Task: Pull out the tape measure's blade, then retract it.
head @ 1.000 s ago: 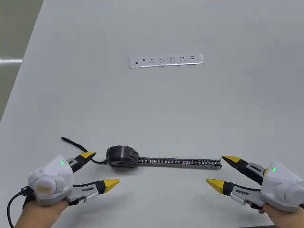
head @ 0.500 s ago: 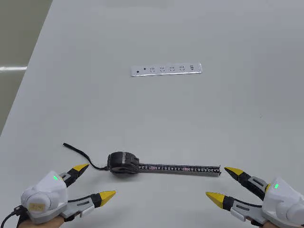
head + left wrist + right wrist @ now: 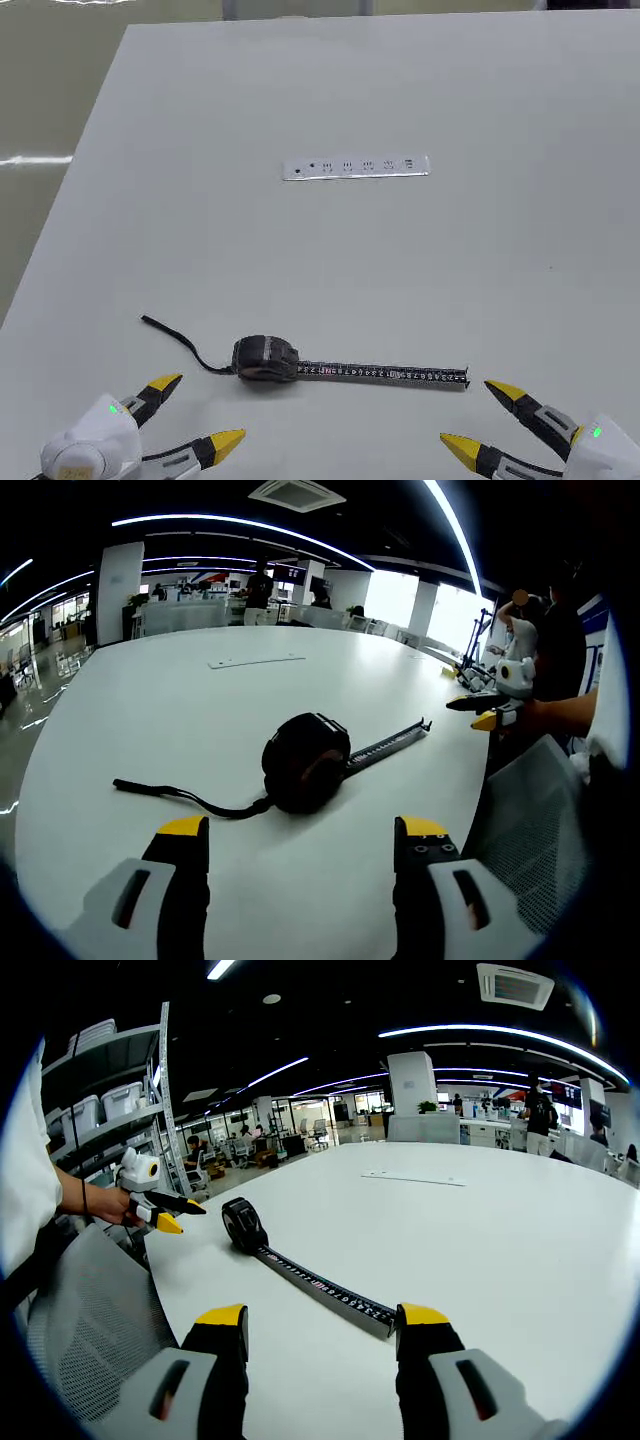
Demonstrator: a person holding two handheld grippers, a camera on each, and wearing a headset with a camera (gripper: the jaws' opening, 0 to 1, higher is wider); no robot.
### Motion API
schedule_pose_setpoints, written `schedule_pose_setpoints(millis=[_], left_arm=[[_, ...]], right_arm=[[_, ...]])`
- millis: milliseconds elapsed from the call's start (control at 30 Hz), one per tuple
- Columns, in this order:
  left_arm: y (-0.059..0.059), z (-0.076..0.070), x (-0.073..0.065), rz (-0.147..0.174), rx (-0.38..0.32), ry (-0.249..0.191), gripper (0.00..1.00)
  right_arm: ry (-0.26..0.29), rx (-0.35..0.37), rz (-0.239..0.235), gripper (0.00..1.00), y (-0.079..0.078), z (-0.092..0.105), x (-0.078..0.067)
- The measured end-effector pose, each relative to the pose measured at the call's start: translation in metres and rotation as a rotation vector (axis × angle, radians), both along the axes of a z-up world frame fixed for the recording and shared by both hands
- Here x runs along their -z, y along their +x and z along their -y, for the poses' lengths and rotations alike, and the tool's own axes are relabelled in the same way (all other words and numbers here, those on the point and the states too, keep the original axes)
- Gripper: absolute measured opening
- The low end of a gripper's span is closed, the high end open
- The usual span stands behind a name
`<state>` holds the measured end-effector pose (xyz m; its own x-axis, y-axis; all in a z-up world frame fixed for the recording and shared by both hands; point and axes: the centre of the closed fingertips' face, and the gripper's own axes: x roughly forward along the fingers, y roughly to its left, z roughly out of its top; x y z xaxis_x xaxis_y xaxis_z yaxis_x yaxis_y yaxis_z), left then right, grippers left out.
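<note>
Now, tape measure (image 3: 265,359) lies on the white table (image 3: 300,250), lower centre of the head view. Its black case is on the left. Blade (image 3: 385,374) is out, flat on the tabletop; long axis runs nearly level across the frame, hooked tip pointing right. Black wrist strap (image 3: 180,340) trails off the case's other side toward the upper left.

Count: one tape measure, one blade, one strap, one white power strip (image 3: 356,166) well apart in the upper middle, two grippers.

My left gripper (image 3: 197,410) sits at the bottom left, yellow-tipped jaws spread wide with nothing between them, aimed up and right at the case. It is near the case and apart from it. In the left gripper view the case lies centred just beyond the jaw tips.

My right gripper (image 3: 480,418) sits at the bottom right, jaws likewise spread and holding nothing, aimed up and left. Its upper jaw tip is just beside the blade's hook, not touching. In the right gripper view the blade's end lies between the jaw tips and runs toward the upper left.
</note>
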<state>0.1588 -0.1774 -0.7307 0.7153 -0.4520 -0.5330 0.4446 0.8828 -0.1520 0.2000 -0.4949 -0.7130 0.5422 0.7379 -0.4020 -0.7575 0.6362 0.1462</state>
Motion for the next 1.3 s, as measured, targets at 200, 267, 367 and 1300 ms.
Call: schedule_pose_setpoints(millis=[200,267,367,1300], left_arm=[[-0.009,-0.002,-0.001,-0.005,-0.027,0.002,0.76],[-0.012,-0.004,0.000,-0.003,-0.032,0.007,0.76],[-0.017,-0.005,0.000,-0.010,-0.045,0.005,0.76],[-0.027,-0.013,-0.001,-0.020,-0.077,-0.010,0.76]], right_arm=[[0.006,0.012,0.007,0.61,-0.004,0.002,-0.005],[0.011,0.015,0.004,0.61,-0.006,0.003,-0.006],[0.008,0.022,0.004,0.61,-0.009,0.005,-0.007],[-0.004,0.028,-0.021,0.63,-0.024,0.011,0.000]])
